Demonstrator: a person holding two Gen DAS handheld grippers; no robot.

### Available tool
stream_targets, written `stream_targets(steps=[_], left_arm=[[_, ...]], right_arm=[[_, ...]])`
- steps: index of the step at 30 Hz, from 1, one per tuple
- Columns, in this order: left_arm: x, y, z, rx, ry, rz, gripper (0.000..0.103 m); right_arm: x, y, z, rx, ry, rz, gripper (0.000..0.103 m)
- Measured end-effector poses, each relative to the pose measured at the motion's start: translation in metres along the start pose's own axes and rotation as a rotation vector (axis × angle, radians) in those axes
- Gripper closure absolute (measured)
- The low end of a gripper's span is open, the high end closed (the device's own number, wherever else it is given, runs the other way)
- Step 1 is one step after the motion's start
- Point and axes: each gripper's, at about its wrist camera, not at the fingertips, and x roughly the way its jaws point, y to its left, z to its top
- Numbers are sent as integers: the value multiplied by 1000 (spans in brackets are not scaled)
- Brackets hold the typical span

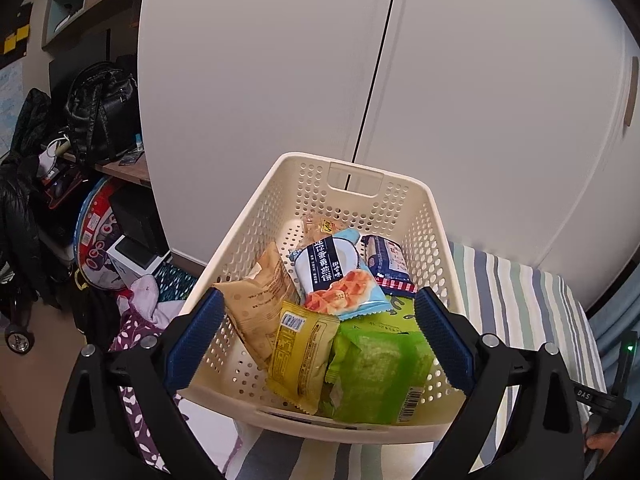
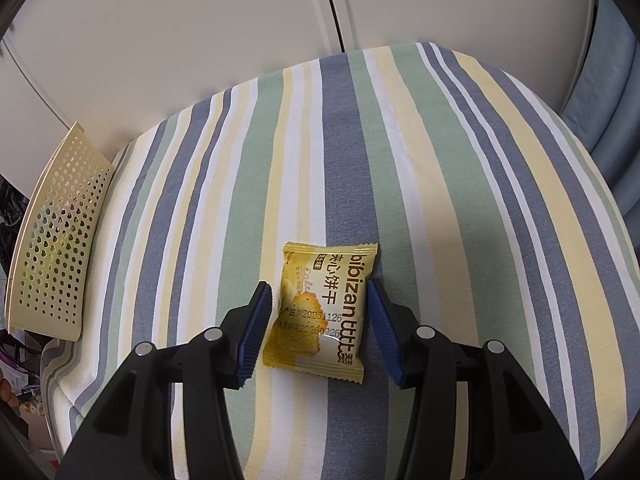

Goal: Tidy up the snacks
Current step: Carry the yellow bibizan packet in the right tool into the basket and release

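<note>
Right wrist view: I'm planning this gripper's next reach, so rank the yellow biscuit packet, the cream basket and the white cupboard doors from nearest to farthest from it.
1. Yellow biscuit packet: between the open fingers of the right gripper, flat on the striped cloth.
2. Cream basket: far left, at the cloth's edge.
3. White cupboard doors: behind, beyond the cloth.

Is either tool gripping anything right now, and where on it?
Neither. The right tool is open around the yellow biscuit packet; the left tool is open over the basket.

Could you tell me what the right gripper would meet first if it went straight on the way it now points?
Most likely the yellow biscuit packet, lying flat on the striped cloth between the right gripper's open jaws.
</note>
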Motion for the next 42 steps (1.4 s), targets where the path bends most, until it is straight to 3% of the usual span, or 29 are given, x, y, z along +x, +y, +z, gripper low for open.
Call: stream_targets(steps=[4, 9, 11, 13, 18, 24, 31, 37, 42], left_arm=[[-4, 0, -2, 21, -21, 28, 4], [-7, 4, -3, 2, -28, 5, 4], [-7, 6, -2, 1, -32, 9, 4], [-9, 9, -2, -3, -38, 17, 4], [-12, 24, 0, -47, -50, 20, 4], [-19, 35, 4, -63, -79, 63, 4], [-24, 45, 6, -85, -97, 88, 4], [-29, 53, 7, -103, -119, 109, 4], [-31, 61, 8, -126, -129, 107, 4]], right_arm=[[5, 16, 1, -89, 27, -74, 46], [11, 31, 1, -164, 50, -151, 42], [10, 30, 1, -164, 48, -154, 45], [9, 32, 0, -175, 42, -151, 56], [5, 42, -1, -202, 30, -170, 57], [-21, 75, 10, -213, -46, -90, 57], [-66, 162, 26, -326, -159, 78, 57], [-74, 239, 30, -398, -152, 228, 57], [-66, 283, 28, -417, -121, 288, 57]])
